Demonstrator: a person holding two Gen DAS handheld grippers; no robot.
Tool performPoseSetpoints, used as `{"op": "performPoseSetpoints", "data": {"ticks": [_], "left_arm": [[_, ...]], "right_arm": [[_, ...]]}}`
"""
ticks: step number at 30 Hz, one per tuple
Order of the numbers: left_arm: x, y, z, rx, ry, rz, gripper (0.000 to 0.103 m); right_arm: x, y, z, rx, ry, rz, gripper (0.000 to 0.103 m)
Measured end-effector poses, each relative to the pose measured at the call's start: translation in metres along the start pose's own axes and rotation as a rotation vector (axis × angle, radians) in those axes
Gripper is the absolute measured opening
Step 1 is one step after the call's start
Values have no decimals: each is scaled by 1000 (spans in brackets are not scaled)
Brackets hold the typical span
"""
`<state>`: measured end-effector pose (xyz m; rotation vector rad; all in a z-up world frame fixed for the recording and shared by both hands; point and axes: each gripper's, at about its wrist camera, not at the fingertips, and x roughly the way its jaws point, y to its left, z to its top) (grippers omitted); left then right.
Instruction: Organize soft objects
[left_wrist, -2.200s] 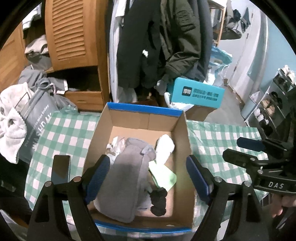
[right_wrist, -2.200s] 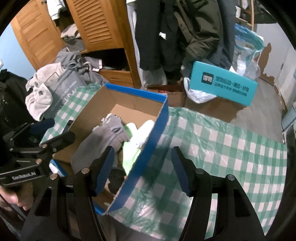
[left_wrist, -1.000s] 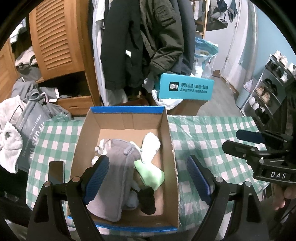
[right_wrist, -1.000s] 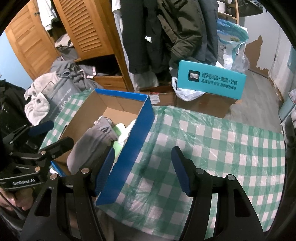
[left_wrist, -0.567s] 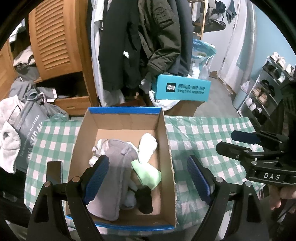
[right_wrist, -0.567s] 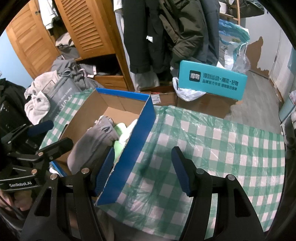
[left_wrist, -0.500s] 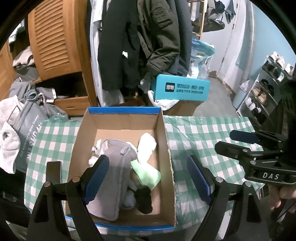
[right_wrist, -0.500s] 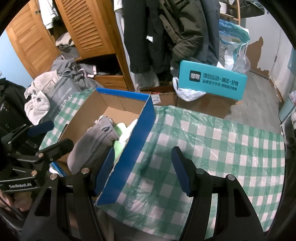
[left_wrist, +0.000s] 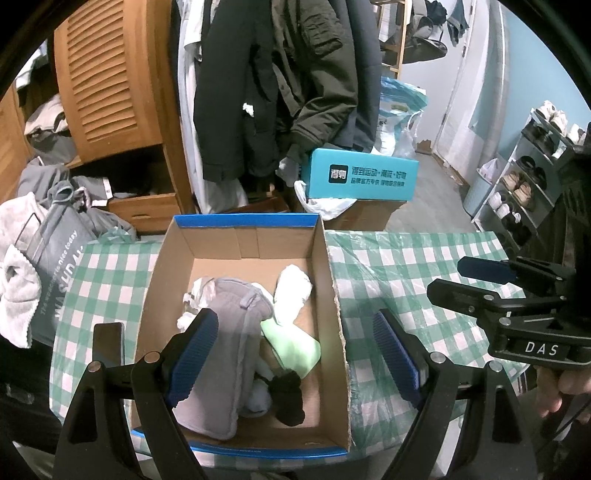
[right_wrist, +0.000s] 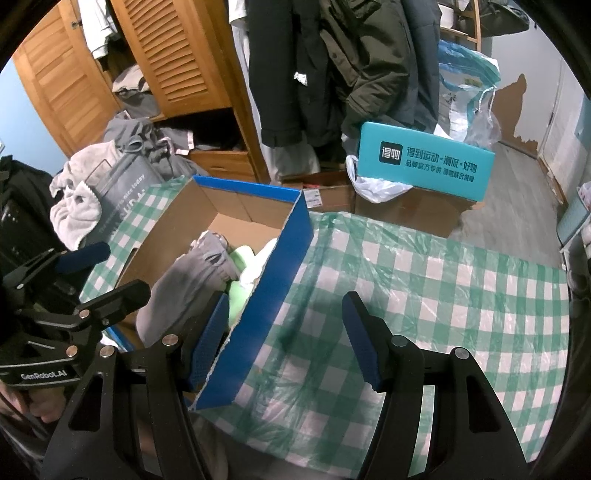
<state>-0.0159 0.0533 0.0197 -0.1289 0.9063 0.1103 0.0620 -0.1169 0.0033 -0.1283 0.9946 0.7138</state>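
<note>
Both grippers empty, fingers apart. Left gripper (left_wrist: 291, 354) directly above the cardboard box (left_wrist: 334, 295), gray cloth (left_wrist: 229, 354) inside just under its left finger, long axis running away from it. Right gripper (right_wrist: 284, 332) astride the box's right wall, farther off.

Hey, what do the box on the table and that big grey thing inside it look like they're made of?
The box looks like corrugated cardboard: matte brown inside, glossy blue outside, with a torn, ragged edge. The grey item looks like soft knit or fleece fabric, matte, with stitched seams and a limp drape; the exact fibre can't be told.
</note>
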Motion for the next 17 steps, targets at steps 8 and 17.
{"op": "performPoseSetpoints", "data": {"ticks": [8,17], "left_arm": [[1,-3,0,2,6,1,87],[2,-4,-2,19,2,0,87]], "right_arm": [[0,0,0,0,-1,0,63],[0,0,0,0,0,-1,63]]}}
